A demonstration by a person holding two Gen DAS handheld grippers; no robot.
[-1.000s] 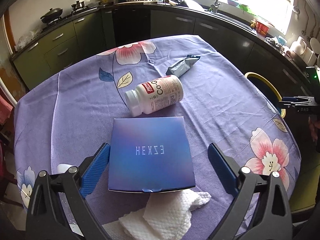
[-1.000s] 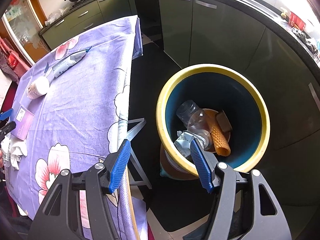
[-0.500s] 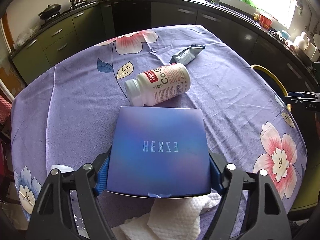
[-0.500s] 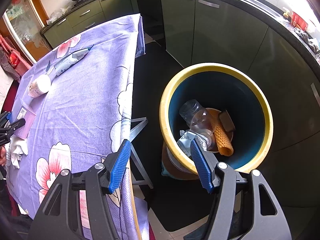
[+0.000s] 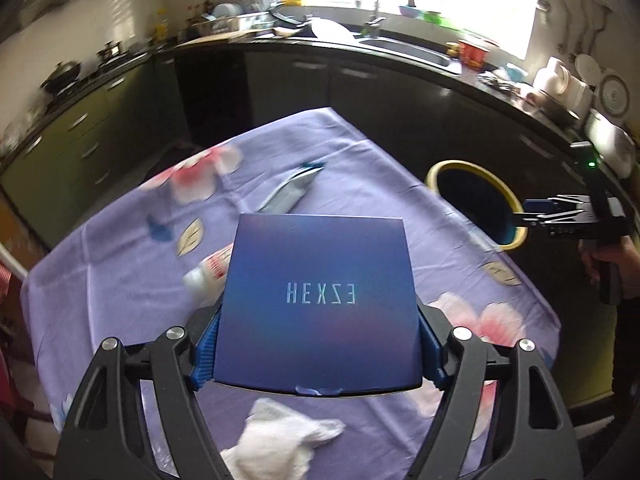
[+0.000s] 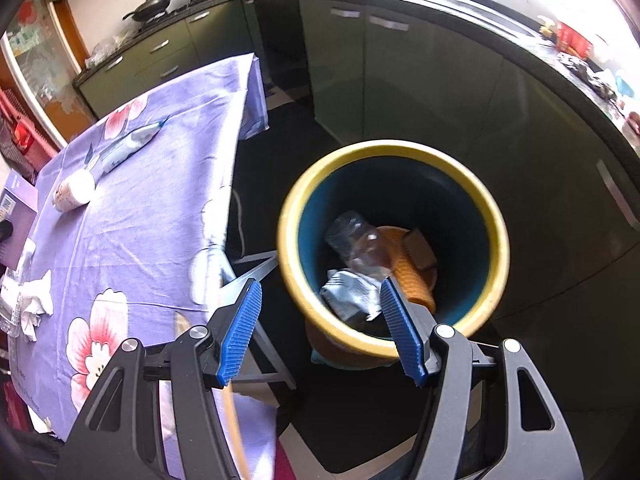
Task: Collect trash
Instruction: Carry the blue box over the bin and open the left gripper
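My left gripper [image 5: 320, 344] is shut on a blue box [image 5: 320, 300] lettered HEXSE, held tilted above the purple flowered tablecloth [image 5: 120, 288]. The box half hides a white pill bottle [image 5: 208, 272] lying behind it, with a silver pouch [image 5: 290, 192] farther back. A crumpled white paper towel [image 5: 276, 444] lies under the gripper. My right gripper [image 6: 319, 300] hangs open and empty over the near rim of a yellow-rimmed blue bin [image 6: 392, 150] beside the table. In the right wrist view the box [image 6: 18, 216], bottle [image 6: 74, 190], pouch [image 6: 128, 144] and towel [image 6: 36, 308] show at the left.
The bin [image 5: 436, 172] stands on the floor off the table's right edge and holds a clear plastic bottle [image 6: 356, 240], a silver wrapper [image 6: 352, 292] and an orange cone [image 6: 412, 280]. Dark kitchen cabinets [image 6: 400, 80] curve behind. A hand [image 5: 612, 256] holds the right gripper [image 5: 532, 212].
The left jaws closed on the blue box, then lifted it off the table and tipped the view up. The right gripper drifted slightly over the bin, still open.
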